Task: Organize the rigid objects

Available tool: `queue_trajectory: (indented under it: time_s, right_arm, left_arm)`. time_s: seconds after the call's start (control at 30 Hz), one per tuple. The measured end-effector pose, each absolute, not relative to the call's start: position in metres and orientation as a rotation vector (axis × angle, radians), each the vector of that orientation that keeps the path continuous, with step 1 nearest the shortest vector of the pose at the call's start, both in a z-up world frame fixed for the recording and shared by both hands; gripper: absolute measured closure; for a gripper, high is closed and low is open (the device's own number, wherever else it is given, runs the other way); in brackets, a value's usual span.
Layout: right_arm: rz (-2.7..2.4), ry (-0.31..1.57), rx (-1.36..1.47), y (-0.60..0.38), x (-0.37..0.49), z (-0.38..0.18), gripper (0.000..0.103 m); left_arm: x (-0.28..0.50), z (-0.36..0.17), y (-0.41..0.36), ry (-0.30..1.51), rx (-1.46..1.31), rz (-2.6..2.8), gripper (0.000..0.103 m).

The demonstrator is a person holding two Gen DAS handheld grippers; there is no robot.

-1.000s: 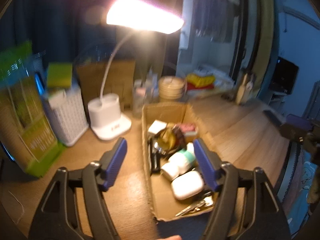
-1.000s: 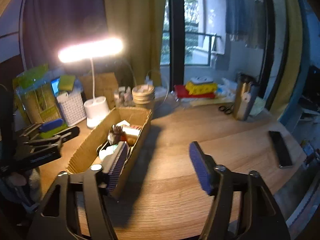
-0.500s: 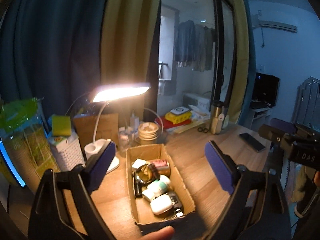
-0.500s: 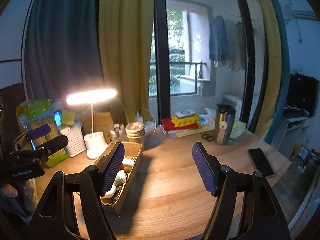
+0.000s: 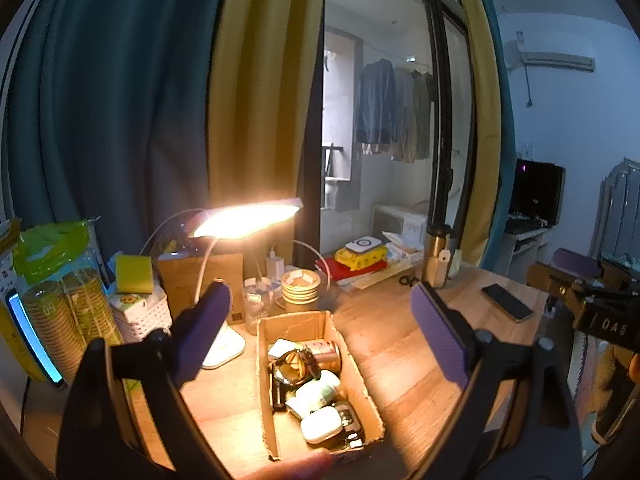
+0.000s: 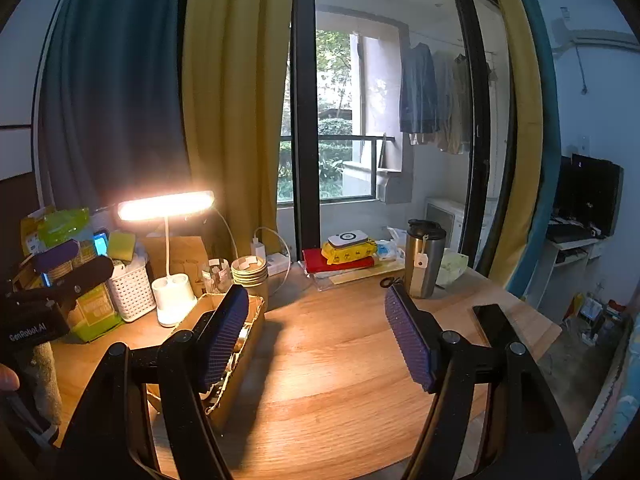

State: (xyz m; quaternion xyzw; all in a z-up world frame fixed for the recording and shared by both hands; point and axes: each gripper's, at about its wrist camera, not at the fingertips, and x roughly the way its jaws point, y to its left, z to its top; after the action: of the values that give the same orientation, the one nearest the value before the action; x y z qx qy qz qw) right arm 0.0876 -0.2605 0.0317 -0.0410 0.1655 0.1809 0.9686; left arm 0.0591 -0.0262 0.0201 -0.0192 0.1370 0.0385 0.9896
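Both grippers up off the desk, jaws wide, nothing held.

The left gripper (image 5: 320,340) hangs above the cardboard box (image 5: 362,376), packed with small items, on the wooden desk (image 6: 340,360) near the lit lamp (image 6: 166,206); the right gripper (image 6: 316,340) hovers just right of it.

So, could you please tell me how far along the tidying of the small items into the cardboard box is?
Done: the open brown cardboard box already holds a white case, a small white bottle and a can. In hand: nothing; the left gripper and right gripper are both open and empty. Possibly left: the black phone on the wooden desk.
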Motion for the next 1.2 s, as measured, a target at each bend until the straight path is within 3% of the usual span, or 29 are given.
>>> queue_trajectory:
  time_s: [1.2]
  right_arm:
    - [0.373, 0.394, -0.107, -0.246, 0.099, 0.023, 0.029]
  left_arm:
    - [0.056, 0.015, -0.019, 0.277, -0.035, 0.097, 0.009]
